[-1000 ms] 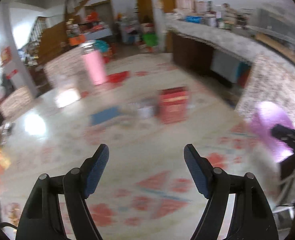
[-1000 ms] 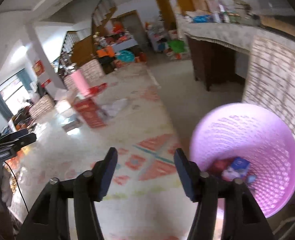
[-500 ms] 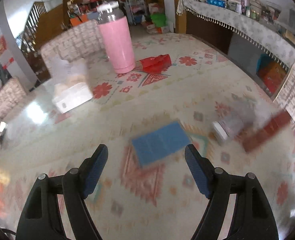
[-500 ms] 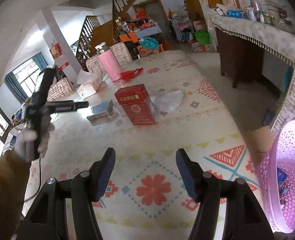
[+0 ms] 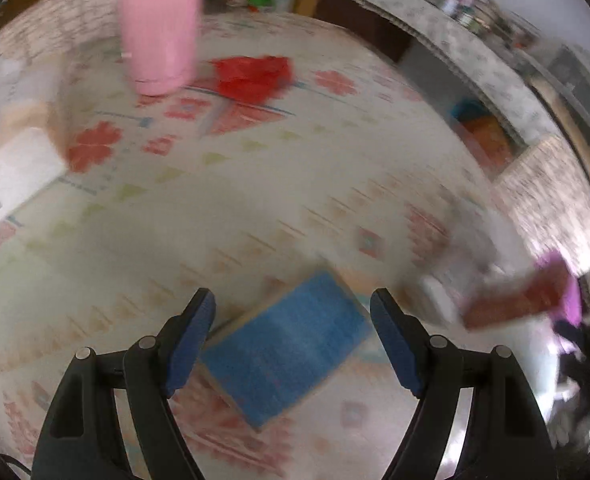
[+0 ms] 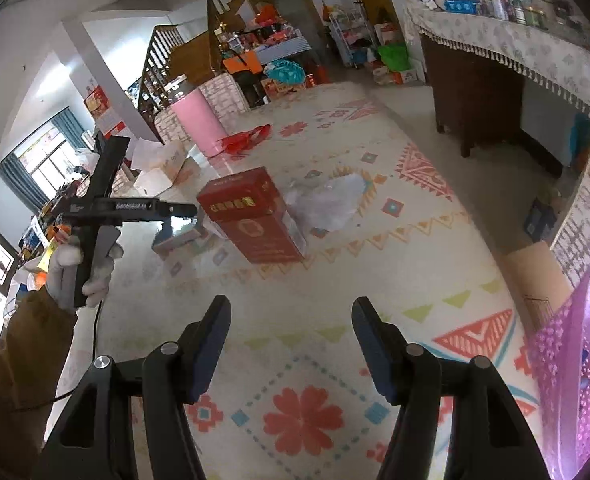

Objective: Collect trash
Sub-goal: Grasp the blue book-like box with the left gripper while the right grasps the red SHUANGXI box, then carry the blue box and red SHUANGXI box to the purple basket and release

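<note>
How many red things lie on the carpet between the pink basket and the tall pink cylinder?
2. A red box stands mid-carpet beside a clear plastic bag; a crumpled red bag lies at the foot of the pink cylinder. More may hide behind the box.

Both grippers are black, with dark blue pads [image 6: 211, 354] and silver screws behind the jaws. The person wears a white glove [image 6: 69, 270] and brown sleeve [image 6: 23, 364].

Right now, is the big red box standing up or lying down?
Standing up. In the right wrist view the red box rests on its bottom on the rug, its top face showing, its tall sides rising.
</note>
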The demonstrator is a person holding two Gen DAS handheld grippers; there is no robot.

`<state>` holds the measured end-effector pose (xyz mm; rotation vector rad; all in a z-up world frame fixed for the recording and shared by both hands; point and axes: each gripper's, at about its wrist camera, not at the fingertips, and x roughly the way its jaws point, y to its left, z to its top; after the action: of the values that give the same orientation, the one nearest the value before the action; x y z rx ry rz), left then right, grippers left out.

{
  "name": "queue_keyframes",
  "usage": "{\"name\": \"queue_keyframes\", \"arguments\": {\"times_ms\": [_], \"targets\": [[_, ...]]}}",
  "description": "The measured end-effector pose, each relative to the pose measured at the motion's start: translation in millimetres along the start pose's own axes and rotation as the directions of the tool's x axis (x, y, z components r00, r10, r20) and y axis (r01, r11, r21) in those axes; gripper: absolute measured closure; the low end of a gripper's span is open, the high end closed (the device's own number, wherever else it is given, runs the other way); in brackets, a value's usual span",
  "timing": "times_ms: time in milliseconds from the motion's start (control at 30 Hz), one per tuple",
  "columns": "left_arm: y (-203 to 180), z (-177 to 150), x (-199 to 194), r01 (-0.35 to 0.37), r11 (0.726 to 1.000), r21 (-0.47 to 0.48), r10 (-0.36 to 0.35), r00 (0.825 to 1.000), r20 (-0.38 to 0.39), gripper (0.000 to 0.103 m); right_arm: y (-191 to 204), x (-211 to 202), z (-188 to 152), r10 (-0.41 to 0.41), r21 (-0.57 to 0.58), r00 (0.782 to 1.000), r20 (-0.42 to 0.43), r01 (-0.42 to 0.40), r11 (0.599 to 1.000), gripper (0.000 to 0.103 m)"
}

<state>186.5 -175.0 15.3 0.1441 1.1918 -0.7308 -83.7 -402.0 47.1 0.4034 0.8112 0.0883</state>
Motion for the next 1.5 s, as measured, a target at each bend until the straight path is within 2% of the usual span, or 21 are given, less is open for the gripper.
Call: {"name": "queue_keyframes", "arguments": {"times_ms": [133,233,267,333,367,400,467,633,733,833,867,900,967,1267,1367,1500], "targets": [[-26.1,-20.2,2.8,0.009,0.997,0.083,-0.007,1.0,-0.03,0.024,11.7,8.7,5.0,0.025,-0.029,1.0,-0.008,-0.026,0.999,0.035],[-48.4,-35.0,6.1,-0.076,0.987,0.143,0.079,0.997,-0.018,0.023,18.8,12.6,10.4,0.03,-0.046,1.0,-0.005,-0.03,0.998,0.034],[-54.0,-38.7,7.6,-0.115,0.982,0.149,0.119,0.993,-0.014,0.023,21.0,13.7,13.8,0.031,-0.052,1.0,0.001,-0.031,0.998,0.031],[-62.3,-45.7,9.7,-0.21,0.969,0.13,0.212,0.977,-0.001,0.03,24.6,15.2,21.3,0.025,-0.063,1.0,0.019,-0.023,0.998,0.027],[-65.4,-49.3,7.6,-0.235,0.965,0.113,0.234,0.972,0.019,0.046,27.1,16.4,25.6,0.022,-0.071,0.999,0.03,-0.02,0.997,0.026],[-66.4,-52.0,4.8,-0.236,0.968,0.088,0.235,0.972,0.022,0.049,30.1,18.3,30.2,0.016,-0.081,0.999,0.041,-0.013,0.997,0.024],[-62.7,-57.7,-2.7,-0.219,0.975,0.027,0.218,0.976,0.03,0.049,36.6,23.0,37.5,-0.003,-0.108,0.998,0.066,0.01,0.994,0.021],[-66.2,-70.0,-31.0,-0.238,0.971,-0.014,0.239,0.968,0.073,0.05,53.9,47.1,49.9,-0.074,-0.168,0.993,0.095,0.089,0.982,0.02],[-78.7,-86.4,-56.9,-0.287,0.957,-0.032,0.289,0.951,0.113,0.049,60.8,61.5,54.0,-0.127,-0.196,0.986,0.108,0.146,0.97,0.02],[-89.5,-101.3,-76.9,-0.324,0.945,-0.046,0.327,0.932,0.154,0.049,66.0,72.5,54.7,-0.148,-0.198,0.983,0.107,0.167,0.966,0.021],[-93.3,-107.6,-83.0,-0.339,0.939,-0.051,0.342,0.924,0.168,0.049,67.1,74.3,54.4,-0.154,-0.199,0.982,0.105,0.173,0.965,0.024],[-97.4,-114.3,-89.5,-0.35,0.935,-0.058,0.354,0.917,0.182,0.049,68.5,76.5,53.8,-0.162,-0.201,0.981,0.103,0.18,0.963,0.041],[-102.9,-126.3,-100.6,-0.353,0.933,-0.072,0.36,0.911,0.199,0.049,70.9,77.5,51.7,-0.17,-0.2,0.981,0.095,0.186,0.962,0.042],[-115.7,-171.8,-144.8,-0.332,0.932,-0.147,0.36,0.897,0.258,0.049,86.4,6.8,22.2,-0.084,-0.201,0.984,0.16,0.115,0.973,0.042],[-127.1,-189.7,-160.8,-0.354,0.921,-0.164,0.389,0.872,0.296,0.049,90.4,-19.6,4.6,-0.055,-0.203,0.984,0.171,0.09,0.975,0.042],[-140.5,-206.4,-172.5,-0.373,0.912,-0.172,0.411,0.85,0.33,0.051,91.7,-51.9,-19.4,-0.018,-0.192,0.983,0.184,0.054,0.98,0.042]]}}
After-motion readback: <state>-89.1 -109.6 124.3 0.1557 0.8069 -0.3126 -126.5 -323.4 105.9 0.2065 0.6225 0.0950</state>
